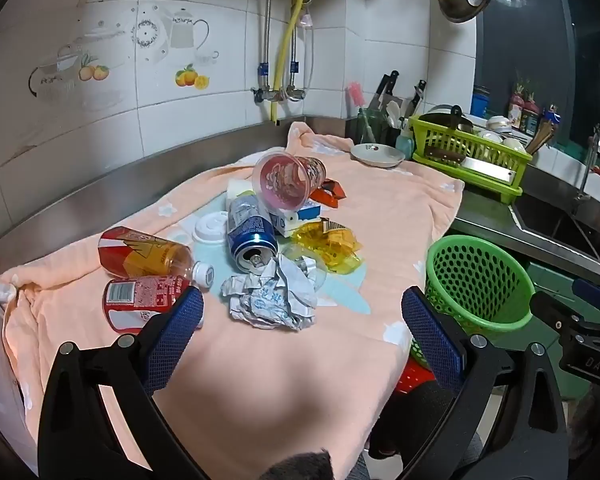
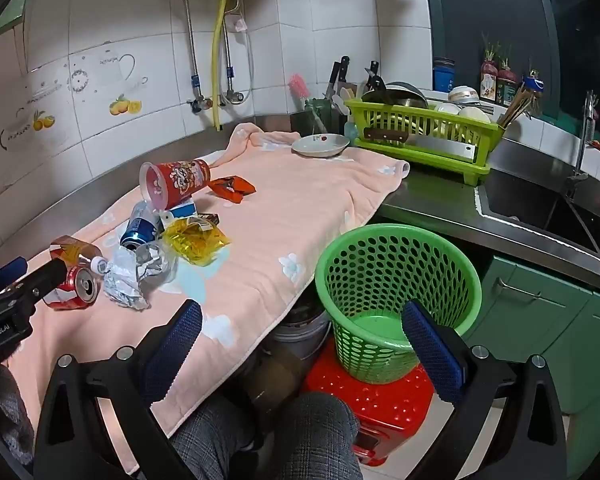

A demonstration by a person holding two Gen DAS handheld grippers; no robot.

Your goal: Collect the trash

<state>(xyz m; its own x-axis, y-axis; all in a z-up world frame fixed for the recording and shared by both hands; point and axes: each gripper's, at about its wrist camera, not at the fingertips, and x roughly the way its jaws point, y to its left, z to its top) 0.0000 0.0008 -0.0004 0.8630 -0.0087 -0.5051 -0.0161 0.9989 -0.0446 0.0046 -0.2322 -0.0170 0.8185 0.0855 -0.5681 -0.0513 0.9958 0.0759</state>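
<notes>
Trash lies in a pile on a peach towel [image 1: 260, 360]: a crumpled foil wrapper [image 1: 272, 296], a blue can [image 1: 252, 236], a red can [image 1: 140, 300], a bottle with orange drink [image 1: 148, 256], a red cup [image 1: 288, 180] on its side, a yellow wrapper [image 1: 328, 244] and a white lid [image 1: 212, 228]. A green perforated basket [image 2: 396, 292] stands on a red stool [image 2: 376, 404] beside the counter. My left gripper [image 1: 302, 312] is open and empty, just short of the foil wrapper. My right gripper [image 2: 302, 328] is open and empty, near the basket and the towel's edge.
A green dish rack [image 2: 424, 136] with dishes and a cleaver stands at the back right, a small plate [image 2: 320, 145] beside it. A sink [image 2: 540, 208] lies to the right. An orange wrapper [image 2: 232, 189] lies behind the pile. A metal pot [image 2: 300, 332] sits under the counter.
</notes>
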